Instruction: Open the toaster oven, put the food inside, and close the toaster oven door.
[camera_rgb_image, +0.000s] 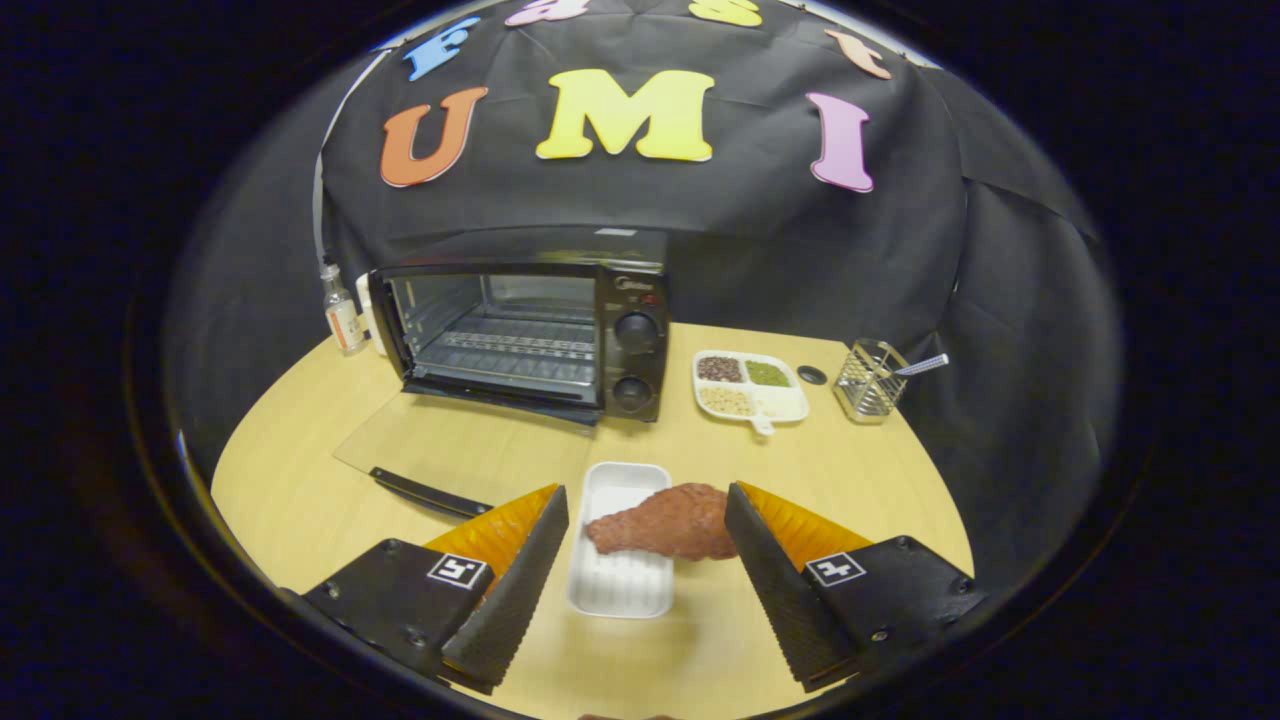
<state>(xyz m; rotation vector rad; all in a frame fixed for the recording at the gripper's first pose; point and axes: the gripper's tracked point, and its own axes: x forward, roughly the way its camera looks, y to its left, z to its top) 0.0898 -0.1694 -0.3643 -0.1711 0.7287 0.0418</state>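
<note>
A black toaster oven (635, 300) stands at the back of the wooden table, its glass door (460, 445) folded down flat with the black handle (430, 493) nearest me. The wire rack inside is bare. A brown drumstick (665, 522) lies across a white ribbed tray (620, 590), with its thick end hanging over the tray's right rim. My gripper (645, 490) is open, a finger on either side of the tray. The right fingertip is close against the drumstick's thick end; the left finger stays clear of the tray.
A small bottle (343, 315) stands left of the oven. To its right are a white divided dish (750, 385) of beans and grains, a small dark disc (812, 375) and a wire holder (870, 380) with a utensil in it. The round table (900, 480) ends close behind these.
</note>
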